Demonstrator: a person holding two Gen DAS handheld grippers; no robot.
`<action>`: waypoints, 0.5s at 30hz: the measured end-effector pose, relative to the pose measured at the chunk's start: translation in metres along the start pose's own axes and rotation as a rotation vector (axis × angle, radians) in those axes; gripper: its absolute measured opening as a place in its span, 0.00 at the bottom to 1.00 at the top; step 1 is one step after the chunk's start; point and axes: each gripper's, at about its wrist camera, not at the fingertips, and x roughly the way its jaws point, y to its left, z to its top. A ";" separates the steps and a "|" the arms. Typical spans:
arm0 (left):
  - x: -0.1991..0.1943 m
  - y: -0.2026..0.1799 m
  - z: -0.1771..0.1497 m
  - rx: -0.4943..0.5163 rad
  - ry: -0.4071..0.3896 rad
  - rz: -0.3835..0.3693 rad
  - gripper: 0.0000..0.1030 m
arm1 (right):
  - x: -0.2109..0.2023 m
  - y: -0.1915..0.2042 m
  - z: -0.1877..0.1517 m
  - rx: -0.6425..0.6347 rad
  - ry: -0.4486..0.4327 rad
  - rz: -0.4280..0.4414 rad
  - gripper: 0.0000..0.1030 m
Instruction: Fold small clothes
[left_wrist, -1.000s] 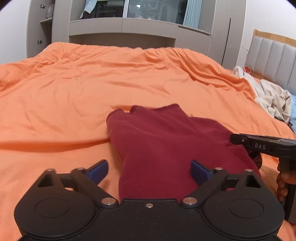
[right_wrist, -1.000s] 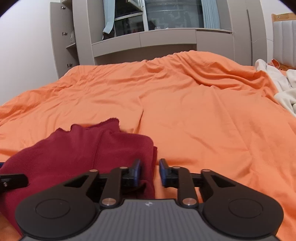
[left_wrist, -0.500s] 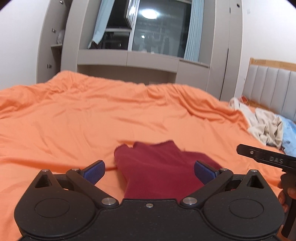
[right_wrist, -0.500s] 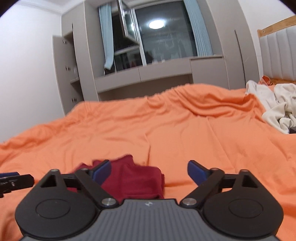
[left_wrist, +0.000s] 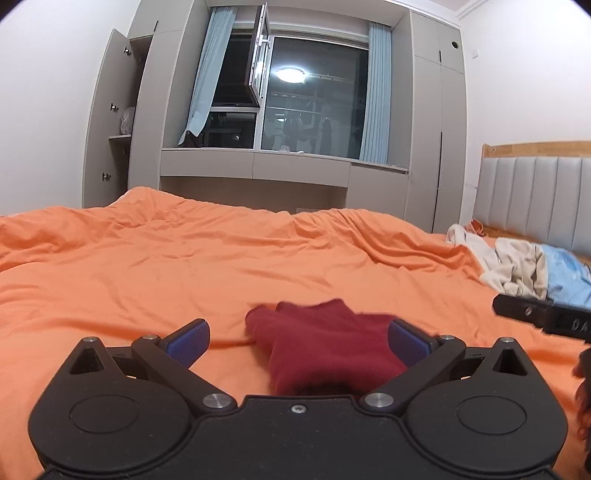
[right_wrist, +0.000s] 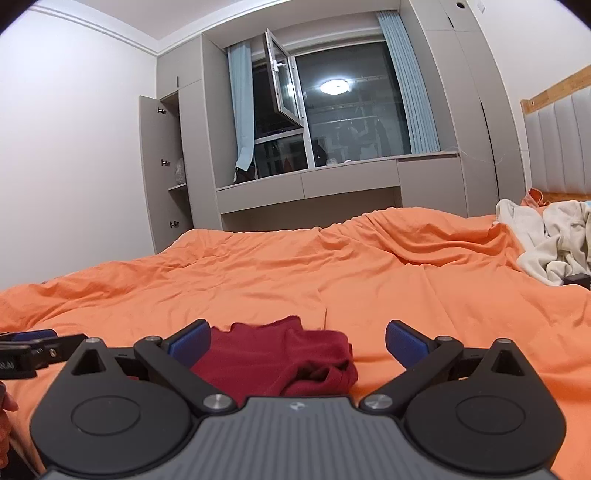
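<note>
Lying folded, maroon garment sits amid wide orange bedding.

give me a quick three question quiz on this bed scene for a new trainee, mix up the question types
1. True or false: the left tongs are clamped on the dark red garment.
2. Multiple choice: the garment lies on A) a grey sofa, B) an orange duvet, C) a wooden floor.
3. Short answer: what sits near the headboard?

Key:
1. False; both the left and right tongs are open.
2. B.
3. A pile of pale clothes.
</note>
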 end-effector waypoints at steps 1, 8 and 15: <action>-0.005 0.000 -0.005 0.003 0.005 0.002 0.99 | -0.007 0.002 -0.003 -0.008 -0.004 -0.002 1.00; -0.033 -0.001 -0.030 -0.007 0.026 -0.016 0.99 | -0.049 0.020 -0.025 -0.095 -0.018 -0.039 1.00; -0.050 -0.006 -0.043 0.015 0.010 -0.016 0.99 | -0.070 0.026 -0.042 -0.113 0.008 -0.059 1.00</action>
